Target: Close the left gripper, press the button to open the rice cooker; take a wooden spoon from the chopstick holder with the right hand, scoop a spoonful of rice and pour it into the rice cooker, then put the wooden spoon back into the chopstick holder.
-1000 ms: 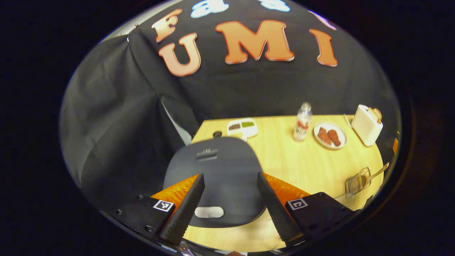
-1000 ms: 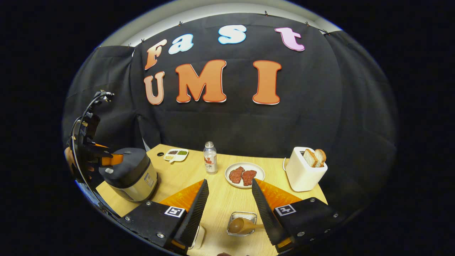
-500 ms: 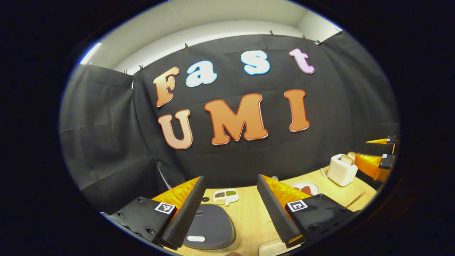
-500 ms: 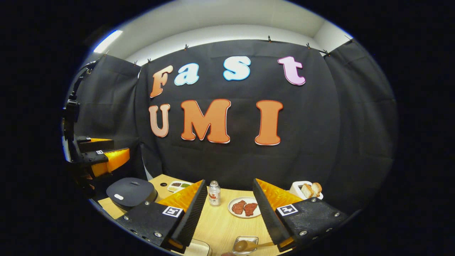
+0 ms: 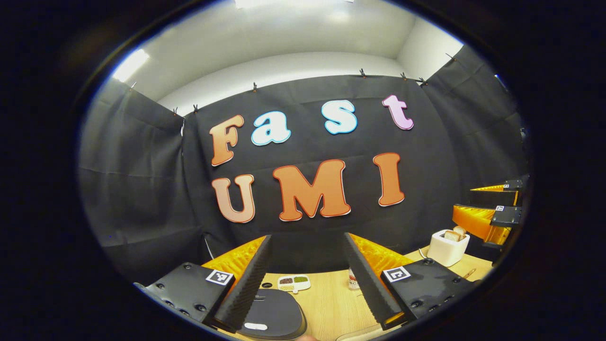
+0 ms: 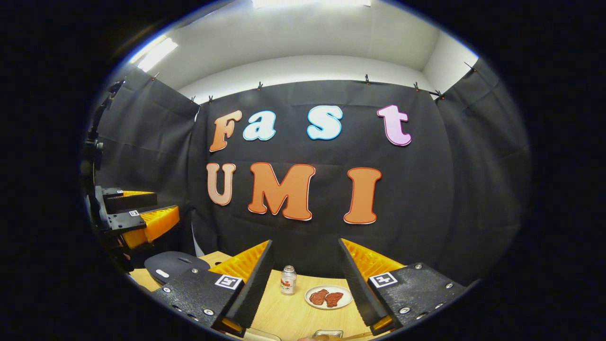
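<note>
The left gripper (image 5: 307, 279) has its 2 fingers spread wide apart with nothing between them, and the right gripper (image 6: 305, 282) is likewise spread and empty. Over the last second both have lifted and tilted up: the left one had been low over the rice cooker (image 5: 277, 319) with the lid between its fingers, and now the cooker sits small at the bottom of the left gripper view, at the desk's (image 5: 326, 308) near left corner. Its lid is down and the pale release button (image 5: 256, 326) looks unpressed.

Judging by this, the task has not begun in earnest: the left fingers must first be brought together, then lowered onto that button.

In the right gripper view the wire chopstick holder (image 6: 326, 333) is barely visible at the near edge, with what seems to be the wooden spoon's handle (image 6: 352, 335) beside it. Farther back stand a bottle (image 6: 287, 280) and a plate of meat (image 6: 328, 297); a toaster with bread (image 5: 449, 245) sits at the far right corner.
</note>
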Tool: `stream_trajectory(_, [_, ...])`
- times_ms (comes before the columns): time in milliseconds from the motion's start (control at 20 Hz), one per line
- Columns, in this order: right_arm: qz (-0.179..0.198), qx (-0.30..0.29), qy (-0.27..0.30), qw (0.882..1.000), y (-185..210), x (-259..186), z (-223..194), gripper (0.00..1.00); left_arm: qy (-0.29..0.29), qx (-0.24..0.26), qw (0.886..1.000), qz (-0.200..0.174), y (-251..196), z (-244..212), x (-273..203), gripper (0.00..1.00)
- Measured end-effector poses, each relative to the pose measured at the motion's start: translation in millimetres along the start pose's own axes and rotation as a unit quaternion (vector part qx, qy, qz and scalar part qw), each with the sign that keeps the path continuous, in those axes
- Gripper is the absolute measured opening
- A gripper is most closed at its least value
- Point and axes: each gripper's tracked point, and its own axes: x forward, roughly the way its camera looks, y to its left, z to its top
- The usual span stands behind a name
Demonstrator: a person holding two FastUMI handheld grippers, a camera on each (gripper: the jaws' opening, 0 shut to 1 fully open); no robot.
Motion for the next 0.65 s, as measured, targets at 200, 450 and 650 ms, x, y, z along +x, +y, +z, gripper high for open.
stream_trajectory(200, [-0.002, -0.003, 0.004, 1.0, 1.4, -1.1, -1.9, 0.85, -0.065, 0.004, 0.998, 0.0, 0.7, 29.3, -7.1, 0.98])
stream_trajectory(450, [0.0, 0.011, -0.028, 1.0, 2.9, -3.1, 21.6, 0.83, -0.058, -0.015, 0.998, -0.016, 3.6, 30.6, -7.1, 0.92])
stream_trajectory(650, [-0.001, 0.012, -0.035, 0.999, 3.1, -5.4, 29.0, 0.79, -0.046, -0.022, 0.999, -0.012, 4.7, 26.5, -6.1, 0.92])
